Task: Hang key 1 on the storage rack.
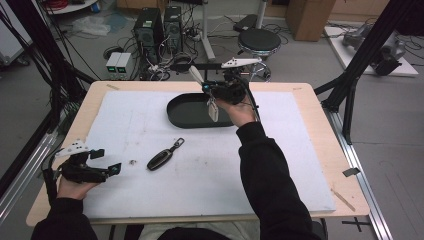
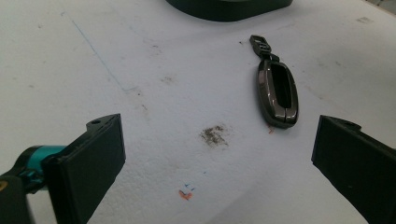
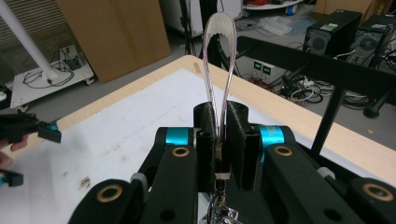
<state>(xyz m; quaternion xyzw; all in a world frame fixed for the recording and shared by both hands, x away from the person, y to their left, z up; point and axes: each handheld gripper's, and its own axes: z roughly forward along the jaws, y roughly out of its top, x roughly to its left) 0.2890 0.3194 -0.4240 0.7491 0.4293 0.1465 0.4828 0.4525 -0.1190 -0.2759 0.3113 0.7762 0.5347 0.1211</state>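
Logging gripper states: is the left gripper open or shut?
Open. The left gripper has its jaws spread wide apart over the white mat, with nothing between them.

On the table (image 1: pixel 310 150), the key fob (image 1: pixel 160 159) lies before the tray (image 1: pixel 180 116).

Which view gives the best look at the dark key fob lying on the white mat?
The left gripper view: the key fob lies close and sharp between its open jaws. The high view shows it small.
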